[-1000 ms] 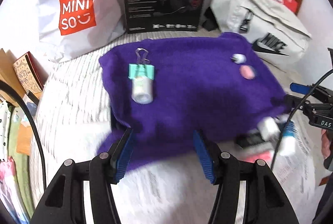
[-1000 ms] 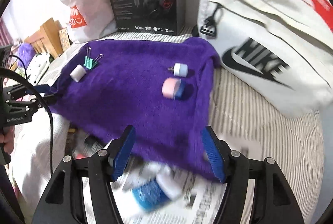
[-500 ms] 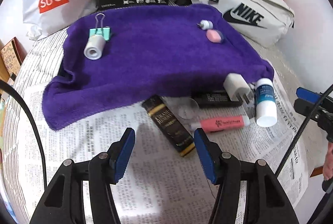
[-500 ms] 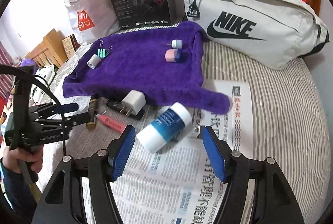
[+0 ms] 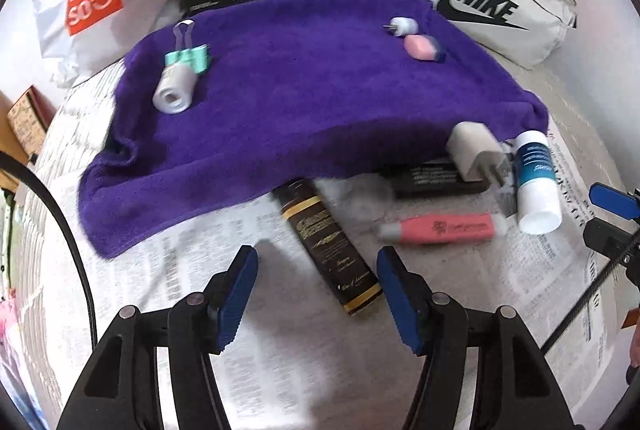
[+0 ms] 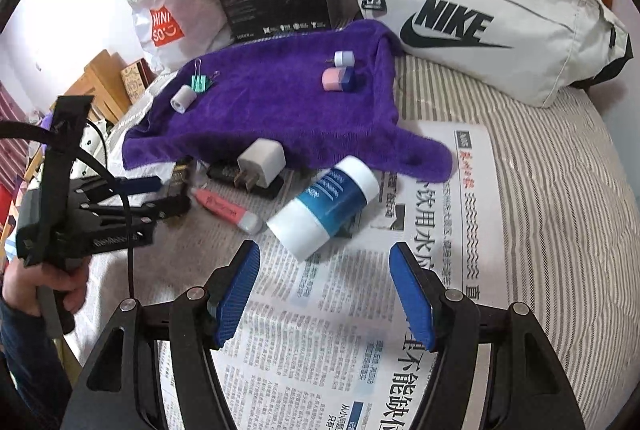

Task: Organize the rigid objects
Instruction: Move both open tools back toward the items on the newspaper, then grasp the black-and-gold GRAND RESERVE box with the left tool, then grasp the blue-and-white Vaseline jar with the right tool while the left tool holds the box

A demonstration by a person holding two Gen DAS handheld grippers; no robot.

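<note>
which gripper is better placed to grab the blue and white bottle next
Right, probably. The right gripper is open with the blue and white bottle lying just ahead of it; the left gripper, jaws opening, faces the dark box instead.

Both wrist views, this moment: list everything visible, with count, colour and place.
Fleece towel: 1, purple, on bed.
Tape roll: 1, white, towel's left.
Binder clips: 2, green, beside roll.
Small plug: 1, white, towel's right.
Eraser: 1, pink-blue, below plug.
Charger: 1, white, towel's front edge.
Bottle: 1, blue-white, on newspaper.
Highlighter: 1, pink, newspaper.
Slim box: 1, dark brown, newspaper.
Nike bag: 1, cream, behind.
Left gripper: empty, opening.
Right gripper: open, empty.
</note>
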